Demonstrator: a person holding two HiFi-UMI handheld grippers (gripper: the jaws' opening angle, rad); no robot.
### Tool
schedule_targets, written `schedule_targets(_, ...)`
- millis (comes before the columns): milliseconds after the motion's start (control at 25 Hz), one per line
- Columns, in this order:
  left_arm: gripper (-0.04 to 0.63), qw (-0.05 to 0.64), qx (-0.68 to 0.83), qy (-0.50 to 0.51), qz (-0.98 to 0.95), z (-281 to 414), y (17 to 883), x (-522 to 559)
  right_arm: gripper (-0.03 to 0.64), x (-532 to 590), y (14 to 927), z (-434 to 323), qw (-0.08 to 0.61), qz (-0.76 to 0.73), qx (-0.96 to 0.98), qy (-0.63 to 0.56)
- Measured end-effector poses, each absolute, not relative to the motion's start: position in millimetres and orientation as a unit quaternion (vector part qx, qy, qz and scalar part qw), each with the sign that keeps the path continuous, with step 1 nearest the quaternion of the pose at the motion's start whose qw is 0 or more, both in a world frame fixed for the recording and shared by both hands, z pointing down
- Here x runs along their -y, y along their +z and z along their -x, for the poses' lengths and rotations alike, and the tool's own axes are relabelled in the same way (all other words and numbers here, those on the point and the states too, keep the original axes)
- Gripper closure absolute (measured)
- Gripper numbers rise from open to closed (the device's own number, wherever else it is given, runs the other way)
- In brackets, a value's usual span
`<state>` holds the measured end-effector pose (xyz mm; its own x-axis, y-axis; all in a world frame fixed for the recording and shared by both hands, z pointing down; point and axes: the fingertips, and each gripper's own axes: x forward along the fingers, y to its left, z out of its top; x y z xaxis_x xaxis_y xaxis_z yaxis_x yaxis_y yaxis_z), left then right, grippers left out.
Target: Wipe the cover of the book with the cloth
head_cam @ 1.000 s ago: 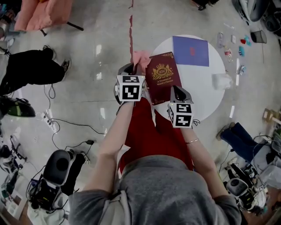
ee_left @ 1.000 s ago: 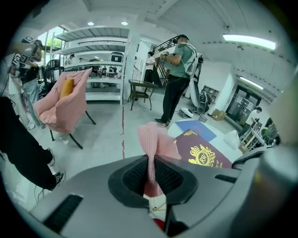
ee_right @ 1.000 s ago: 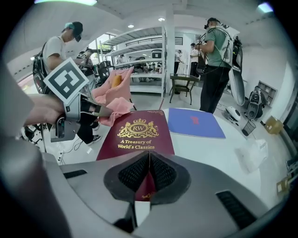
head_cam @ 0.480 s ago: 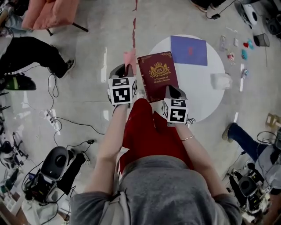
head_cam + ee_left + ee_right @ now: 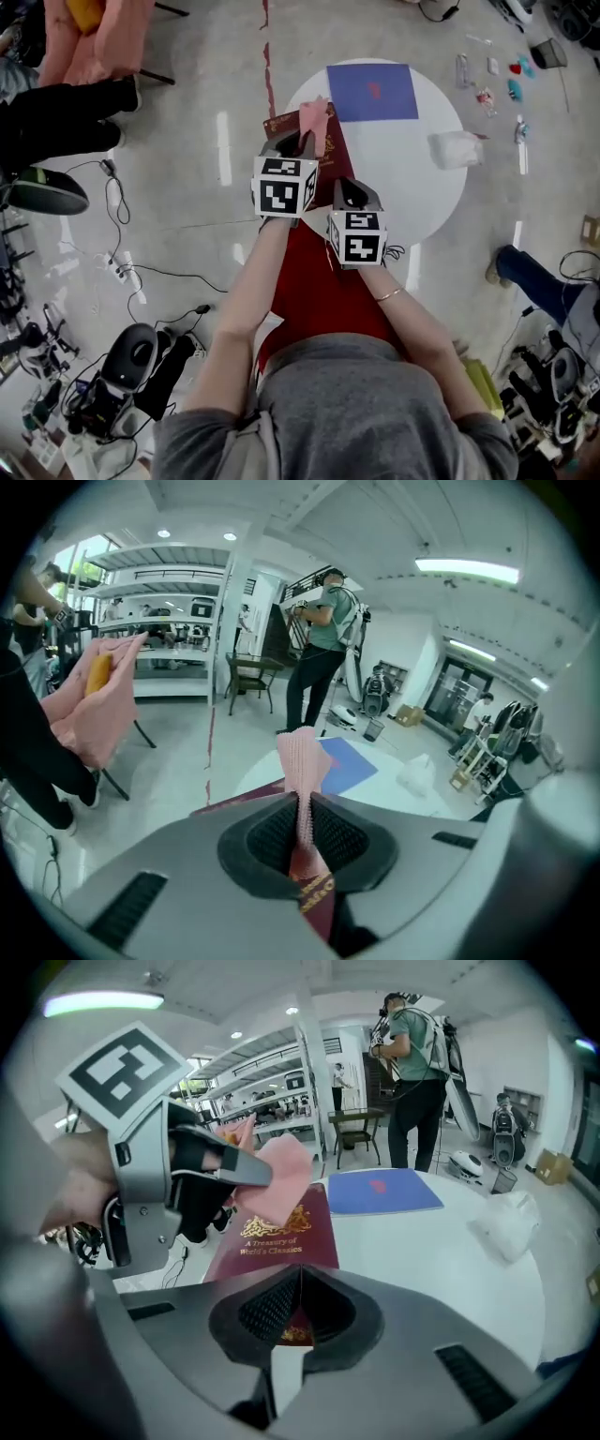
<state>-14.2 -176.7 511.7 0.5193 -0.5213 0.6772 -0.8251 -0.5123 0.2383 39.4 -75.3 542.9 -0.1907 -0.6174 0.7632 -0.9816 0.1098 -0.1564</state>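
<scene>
A dark red book (image 5: 330,157) with gold print juts over the near-left rim of the round white table (image 5: 403,178). My right gripper (image 5: 348,194) is shut on the book's near edge (image 5: 296,1322), and the cover (image 5: 279,1237) stretches away from its jaws. My left gripper (image 5: 298,146) is shut on a pink cloth (image 5: 314,116), which stands up between its pads (image 5: 302,761). The cloth (image 5: 277,1180) lies over the far-left part of the cover, with the left gripper (image 5: 159,1180) just beside it. The book (image 5: 314,892) shows under the left jaws.
A blue folder (image 5: 372,91) lies at the table's far side, and a crumpled white bag (image 5: 457,148) sits at its right. Cables, machines and small items litter the floor (image 5: 187,234) around. A pink-draped chair (image 5: 94,37) stands far left. People stand behind the table (image 5: 417,1063).
My left gripper has carried the pink cloth from beside the book's left edge onto the cover. The right gripper still holds the book's near edge.
</scene>
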Motion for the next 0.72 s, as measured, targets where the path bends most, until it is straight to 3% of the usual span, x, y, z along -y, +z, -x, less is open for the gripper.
schedule_targets(280, 0.561, 0.321, 0.363, 0.282, -0.828, -39, 524, 152, 0.588, 64, 553, -61, 0.287, -0.571, 0.687, 0.345)
schedule_targets(720, 0.561, 0.290, 0.384, 0.352, -0.803, -13, 557, 133, 0.588, 64, 556, -64, 0.311, -0.572, 0.677, 0.342)
